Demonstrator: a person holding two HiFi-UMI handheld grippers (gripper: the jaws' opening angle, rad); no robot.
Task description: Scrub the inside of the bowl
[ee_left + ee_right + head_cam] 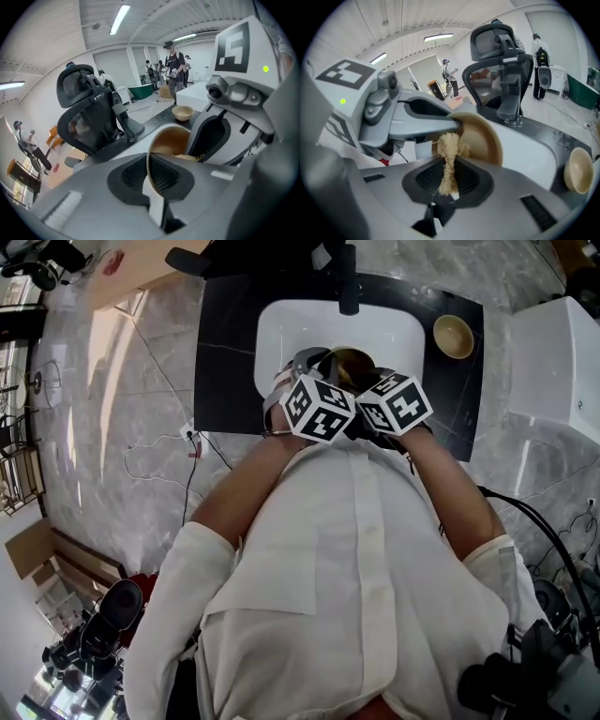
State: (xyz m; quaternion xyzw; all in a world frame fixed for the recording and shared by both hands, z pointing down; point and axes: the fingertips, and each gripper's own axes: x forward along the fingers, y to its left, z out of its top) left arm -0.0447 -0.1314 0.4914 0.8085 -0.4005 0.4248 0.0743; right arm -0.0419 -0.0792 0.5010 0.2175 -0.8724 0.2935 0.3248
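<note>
The bowl (482, 137) hangs tilted over the white sink (281, 334). The left gripper (152, 174) is clenched on its rim, one jaw inside and one outside. The right gripper (447, 177) is clamped on a tan fibrous scrubber (450, 144), whose tuft sits inside the bowl, seemingly against its wall. To scrub well, I would press the tuft flat and sweep it in circles from the rim down to the bottom. Modest force seems best, since a hard push could lever the rim out of the left jaws. The patch under the inner left jaw probably needs a regrip.
</note>
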